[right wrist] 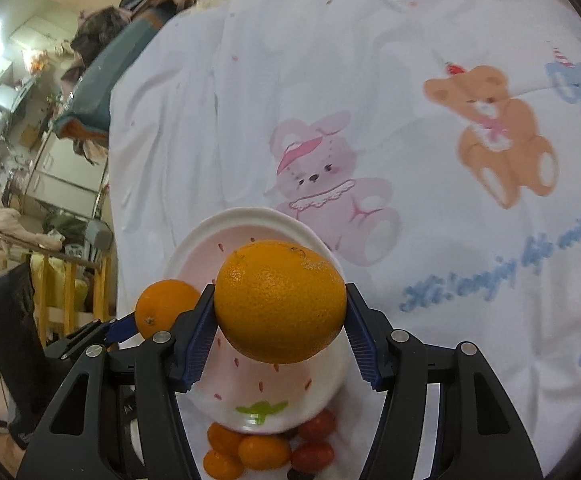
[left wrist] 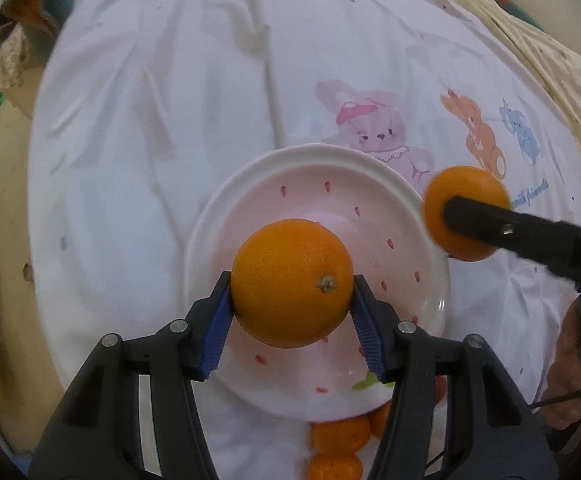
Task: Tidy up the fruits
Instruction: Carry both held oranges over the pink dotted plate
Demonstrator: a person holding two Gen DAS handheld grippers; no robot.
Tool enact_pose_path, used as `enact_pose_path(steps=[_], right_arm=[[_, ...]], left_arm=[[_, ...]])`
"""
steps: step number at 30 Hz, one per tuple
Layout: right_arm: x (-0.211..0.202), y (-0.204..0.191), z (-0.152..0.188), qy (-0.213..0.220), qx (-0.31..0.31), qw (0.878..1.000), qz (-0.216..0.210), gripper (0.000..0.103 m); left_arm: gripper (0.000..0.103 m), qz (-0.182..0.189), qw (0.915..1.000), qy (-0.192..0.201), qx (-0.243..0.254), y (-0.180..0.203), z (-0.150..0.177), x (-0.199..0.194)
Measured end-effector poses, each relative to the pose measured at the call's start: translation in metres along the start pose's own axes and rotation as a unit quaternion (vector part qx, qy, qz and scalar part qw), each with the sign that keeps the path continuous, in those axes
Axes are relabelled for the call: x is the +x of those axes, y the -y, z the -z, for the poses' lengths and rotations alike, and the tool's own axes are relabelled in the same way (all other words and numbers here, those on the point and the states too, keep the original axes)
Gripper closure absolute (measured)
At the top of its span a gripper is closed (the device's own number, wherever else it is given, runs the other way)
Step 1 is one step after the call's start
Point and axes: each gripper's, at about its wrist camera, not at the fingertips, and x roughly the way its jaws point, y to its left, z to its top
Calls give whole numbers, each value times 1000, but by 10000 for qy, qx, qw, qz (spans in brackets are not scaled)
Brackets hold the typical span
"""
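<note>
Your left gripper (left wrist: 292,312) clamps an orange (left wrist: 292,282) at frame centre above the pink plate (left wrist: 410,200), stem end facing the camera. Your right gripper (right wrist: 280,330) grips a second orange (right wrist: 280,302), long axis lying across the fingers, over the same plate's near edge.

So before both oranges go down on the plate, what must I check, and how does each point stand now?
1. Left gripper holds its orange between both pads: ok.
2. Right gripper holds its orange firmly: ok.
3. Plate is free of fruit: ok.
4. Left orange is over the plate: ok.
5. Right orange is over the plate: cannot tell; the two views disagree.
6. Small fruits lie off the plate, at its near edge: ok.
</note>
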Motion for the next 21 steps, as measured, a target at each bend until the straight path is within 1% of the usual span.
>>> enact_pose_path(steps=[3, 6, 11, 13, 16, 21], right_arm=[[16, 4, -3, -155, 128, 9998, -25, 40], [28, 9, -6, -282, 281, 9992, -6, 40], [40, 11, -8, -347, 307, 9989, -77, 40], [43, 8, -9, -351, 279, 9990, -18, 40], [44, 5, -10, -344, 235, 9991, -45, 40], [45, 7, -10, -337, 291, 9989, -118, 39]], left_arm=[[51, 128, 9997, -166, -118, -3, -4, 9], [51, 122, 9994, -243, -194, -4, -8, 16], [50, 50, 9997, -129, -188, -6, -16, 23], [50, 23, 9997, -126, -230, -9, -18, 26], [50, 122, 9991, -132, -381, -13, -18, 28], [48, 110, 9993, -122, -347, -13, -18, 28]])
